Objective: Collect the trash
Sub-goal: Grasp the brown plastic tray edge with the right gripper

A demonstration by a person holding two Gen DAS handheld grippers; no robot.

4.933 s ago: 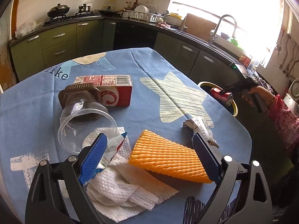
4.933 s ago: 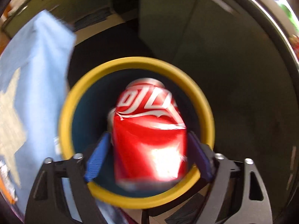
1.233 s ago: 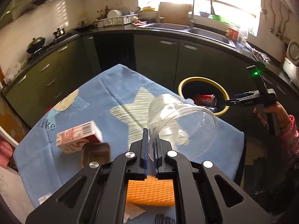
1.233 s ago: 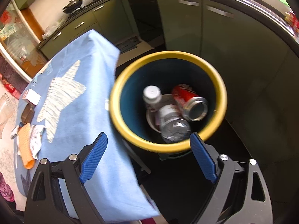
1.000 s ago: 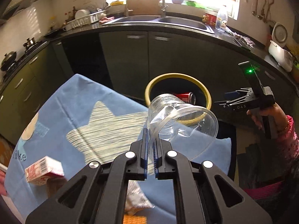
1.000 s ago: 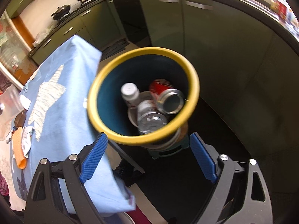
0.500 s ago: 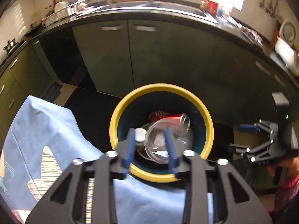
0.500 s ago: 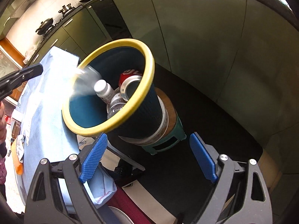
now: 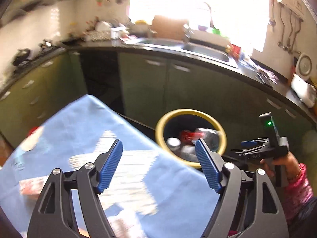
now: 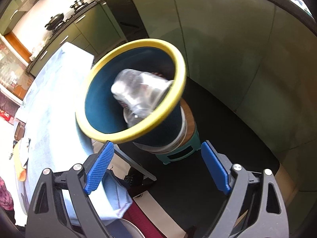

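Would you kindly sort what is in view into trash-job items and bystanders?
Job:
- yellow-rimmed blue bin
- clear plastic cup inside it
- red-and-white carton on the table

Bystanders:
- steel sink
- black wok
- teal stool

The left gripper (image 9: 158, 154), black-armed with ribbed blue pads, has just been opening and now stands wide with nothing between its jaws. Below it spreads a blurred light-blue tablecloth (image 9: 79, 130) with pale star shapes, and a red-and-white carton (image 9: 32, 185) lies smeared at the left edge. Just beyond the table's corner sits a round dark bin with a yellow rim (image 9: 158, 136), holding a red drink can (image 9: 186, 134), a clear plastic cup (image 9: 210, 136) and a white-capped bottle (image 9: 173, 142). To the right, a hand in a pink patterned sleeve (image 9: 279, 160) holds the right gripper (image 9: 247, 147), well apart from the bin. Green kitchen cabinets (image 9: 142, 87) curve behind.
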